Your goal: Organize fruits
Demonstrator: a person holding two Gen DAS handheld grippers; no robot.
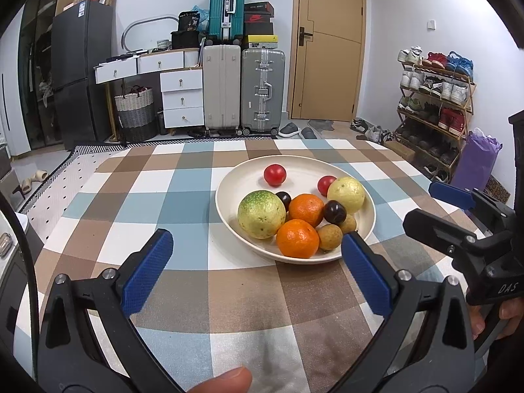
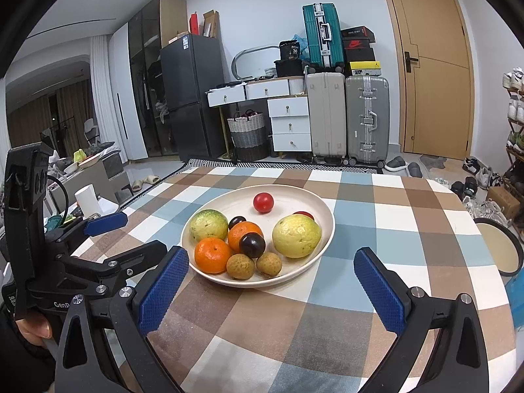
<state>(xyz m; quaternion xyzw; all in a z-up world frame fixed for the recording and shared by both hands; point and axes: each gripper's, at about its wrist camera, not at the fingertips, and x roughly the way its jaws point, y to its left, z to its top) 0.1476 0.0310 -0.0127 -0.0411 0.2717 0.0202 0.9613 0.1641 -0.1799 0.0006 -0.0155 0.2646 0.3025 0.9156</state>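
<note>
A cream plate (image 1: pixel 229 180) (image 2: pixel 314 203) sits on the checked tablecloth and holds all the fruit: a green-yellow guava (image 1: pixel 261 214) (image 2: pixel 208 225), a yellow guava (image 1: pixel 346 195) (image 2: pixel 296 235), two oranges (image 1: pixel 297 238) (image 2: pixel 212 254), red tomatoes (image 1: pixel 274 174) (image 2: pixel 263 202), dark plums (image 1: pixel 334 212) (image 2: pixel 252 244) and brown longans (image 1: pixel 329 236) (image 2: pixel 240 266). My left gripper (image 1: pixel 255 271) is open and empty, just short of the plate's near rim. My right gripper (image 2: pixel 271 291) is open and empty, also just before the plate. Each gripper shows at the edge of the other's view.
The table (image 1: pixel 183 203) carries a blue, brown and white checked cloth. A round stool (image 2: pixel 501 245) stands at its right side. Suitcases (image 1: pixel 244 88), white drawers (image 1: pixel 181 98), a dark fridge (image 1: pixel 82 72), a shoe rack (image 1: pixel 435 98) and a door (image 1: pixel 327 46) stand behind.
</note>
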